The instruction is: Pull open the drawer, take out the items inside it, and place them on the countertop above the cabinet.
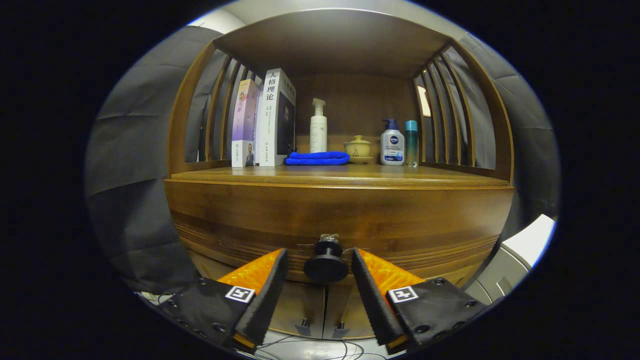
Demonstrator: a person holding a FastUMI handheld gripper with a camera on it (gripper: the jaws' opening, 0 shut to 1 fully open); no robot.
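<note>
Facing the brown wooden cabinet (340,210), you see its drawer front (350,225) shut below the countertop (350,175). Along the countertop's back edge stand upright books (265,120), then a folded blue cloth (317,158), a white pump bottle (318,127), a small ceramic lidded cup (358,149), a white-and-blue pump bottle (392,143) and a slim teal bottle (411,142). Your gripper (320,270) has its fingers spread either side of the drawer's round black knob (326,262), not touching it.
</note>
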